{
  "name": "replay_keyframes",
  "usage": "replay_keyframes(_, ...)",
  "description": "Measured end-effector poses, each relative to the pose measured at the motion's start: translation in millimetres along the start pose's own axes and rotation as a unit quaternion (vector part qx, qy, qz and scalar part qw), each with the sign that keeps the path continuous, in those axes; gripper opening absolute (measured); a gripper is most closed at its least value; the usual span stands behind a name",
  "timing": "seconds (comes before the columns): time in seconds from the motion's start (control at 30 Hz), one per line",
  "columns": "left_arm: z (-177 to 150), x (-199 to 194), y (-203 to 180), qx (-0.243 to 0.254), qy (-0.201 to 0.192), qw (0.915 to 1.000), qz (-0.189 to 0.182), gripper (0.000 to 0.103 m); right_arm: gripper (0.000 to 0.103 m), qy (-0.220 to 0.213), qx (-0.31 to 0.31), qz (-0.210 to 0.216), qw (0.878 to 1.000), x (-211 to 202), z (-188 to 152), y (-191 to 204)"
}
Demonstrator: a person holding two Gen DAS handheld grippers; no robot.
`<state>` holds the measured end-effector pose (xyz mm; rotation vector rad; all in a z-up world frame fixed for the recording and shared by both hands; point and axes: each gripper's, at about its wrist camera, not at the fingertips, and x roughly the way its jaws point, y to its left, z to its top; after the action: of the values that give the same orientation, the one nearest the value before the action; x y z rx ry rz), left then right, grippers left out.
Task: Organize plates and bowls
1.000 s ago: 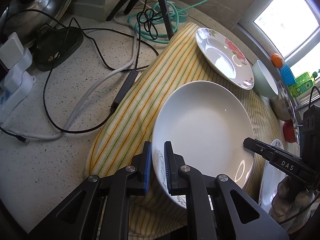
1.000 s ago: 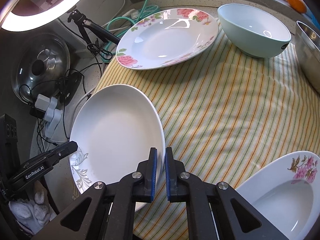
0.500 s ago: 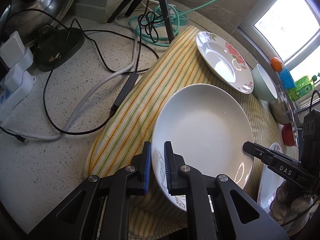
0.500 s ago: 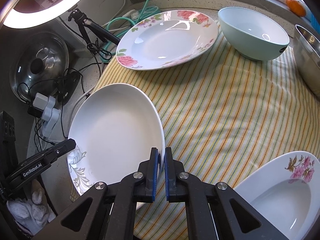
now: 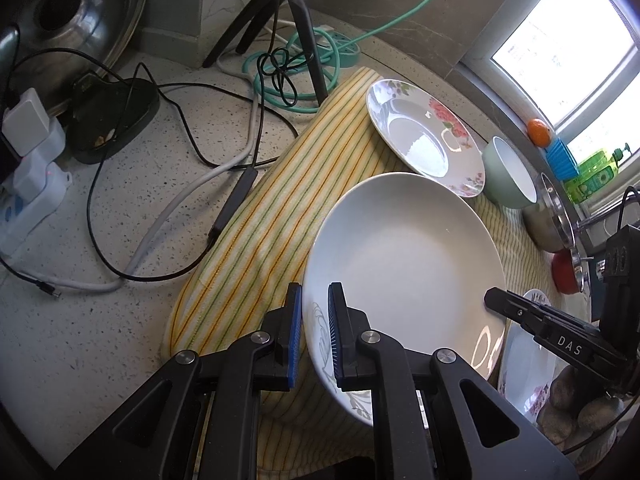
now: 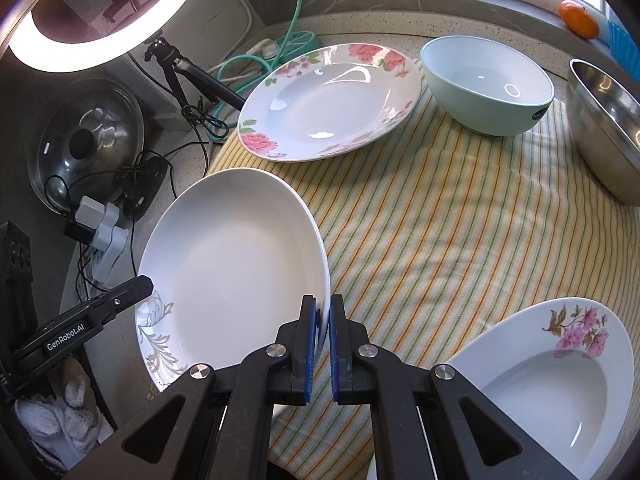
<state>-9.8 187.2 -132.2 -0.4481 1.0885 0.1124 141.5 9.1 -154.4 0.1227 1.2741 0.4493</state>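
Observation:
A plain white plate point(image 5: 404, 256) with a grey leaf pattern on its rim is held tilted above the striped cloth point(image 5: 280, 208). My left gripper point(image 5: 314, 316) is shut on its patterned edge. My right gripper point(image 6: 323, 332) is shut on the opposite edge of the same plate point(image 6: 232, 272). A rose-patterned plate point(image 6: 332, 100) lies at the far side of the cloth point(image 6: 440, 232), with a pale green bowl point(image 6: 486, 84) beside it. A second floral plate point(image 6: 552, 376) lies near right.
A steel bowl point(image 6: 604, 120) stands at the far right of the cloth. Cables, a power strip point(image 5: 28, 184), a tripod point(image 5: 280, 20) and a pot lid point(image 6: 88, 140) crowd the counter to the left. A ring light point(image 6: 96, 12) stands above it.
The white plate has risen a little and tilted more, held by both grippers. Both cameras have pulled back slightly from the cloth.

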Motion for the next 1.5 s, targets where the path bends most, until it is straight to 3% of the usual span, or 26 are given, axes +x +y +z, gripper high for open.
replay_keyframes(0.67,-2.5,-7.5,-75.2,0.07,-0.007,0.9966,-0.043,0.011,0.006,-0.052,0.061,-0.029,0.996,-69.0,-27.1,-54.0)
replay_keyframes(1.5,-34.7,18.8,-178.2,0.173,0.049,0.979,-0.096,0.011,0.006,-0.069,0.165,-0.083,0.98,-124.5,-98.5,-140.5)
